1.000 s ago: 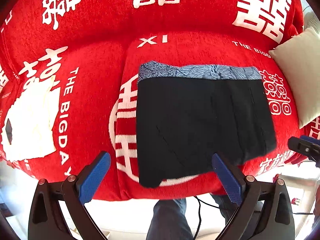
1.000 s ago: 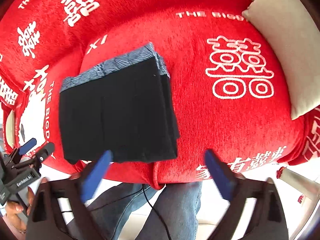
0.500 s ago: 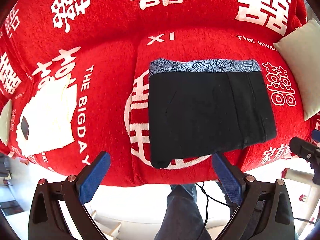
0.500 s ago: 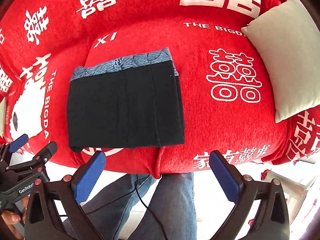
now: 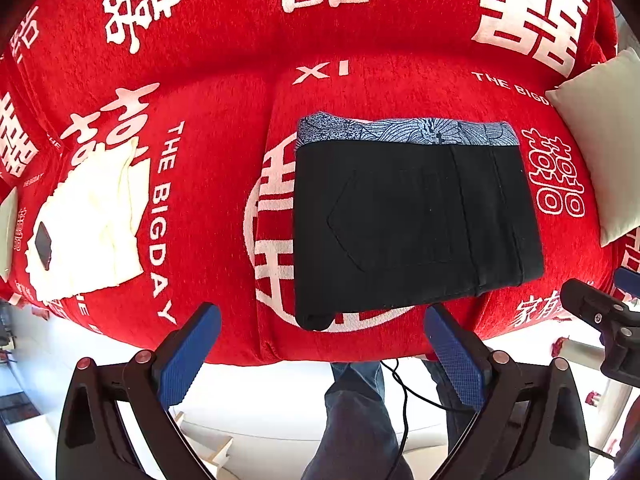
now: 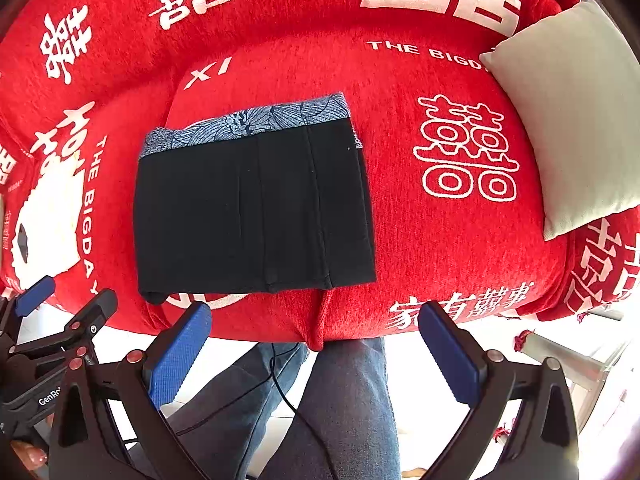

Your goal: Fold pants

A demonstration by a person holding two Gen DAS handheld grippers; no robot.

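The black pants (image 5: 412,224) lie folded into a flat rectangle on the red sofa seat (image 5: 224,160), with a blue patterned waistband lining (image 5: 404,132) showing along the far edge. They also show in the right wrist view (image 6: 252,212). My left gripper (image 5: 320,352) is open and empty, held back off the sofa's front edge. My right gripper (image 6: 312,352) is open and empty too, also back from the front edge. Neither touches the pants.
A folded white garment (image 5: 84,224) lies on the seat to the left. A pale cushion (image 6: 568,112) leans at the right end. The person's jeans-clad legs (image 6: 328,408) and a black cable are below the sofa edge.
Both grippers have drawn back and up from the sofa, so the folded pants look smaller and farther. The pants have not moved.
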